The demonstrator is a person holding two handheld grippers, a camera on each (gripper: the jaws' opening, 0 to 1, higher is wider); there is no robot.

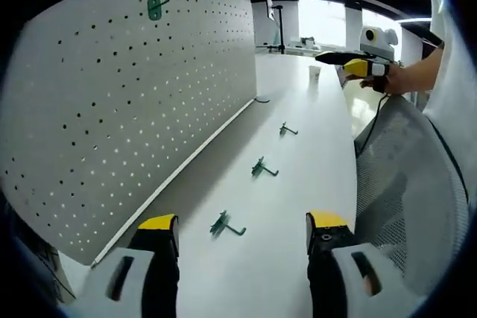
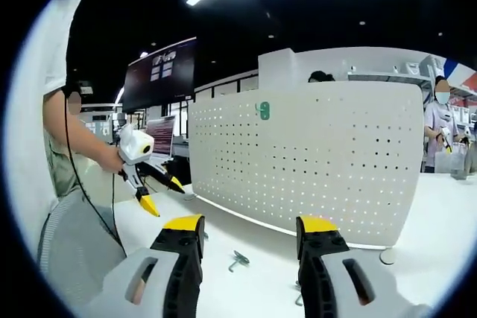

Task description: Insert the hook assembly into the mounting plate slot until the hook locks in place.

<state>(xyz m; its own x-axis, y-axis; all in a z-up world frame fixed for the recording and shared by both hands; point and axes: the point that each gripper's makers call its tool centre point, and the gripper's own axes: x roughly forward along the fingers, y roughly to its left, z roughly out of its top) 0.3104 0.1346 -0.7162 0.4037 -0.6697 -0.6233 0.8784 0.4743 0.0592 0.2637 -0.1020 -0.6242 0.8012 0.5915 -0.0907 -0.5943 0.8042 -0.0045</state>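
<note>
While both grippers, left gripper (image 1: 242, 232) and right gripper (image 2: 249, 234), hover with fingers apart, three hooks (image 1: 226, 224) lie near the pegboard (image 1: 141, 102).

White table (image 1: 313, 154), three hooks (image 1: 262, 168)

I'm seeing the white perforated mounting plate (image 1: 134, 102) standing upright along the table's back edge. One green hook (image 1: 155, 7) is already sitting in the plate, high up near its top edge; it's also showing in the right gripper view (image 2: 264, 111). Three more green hooks are lying loose in a row in front of the plate: nearest (image 1: 225, 224), middle (image 1: 262, 168), farthest (image 1: 287, 129).
</note>
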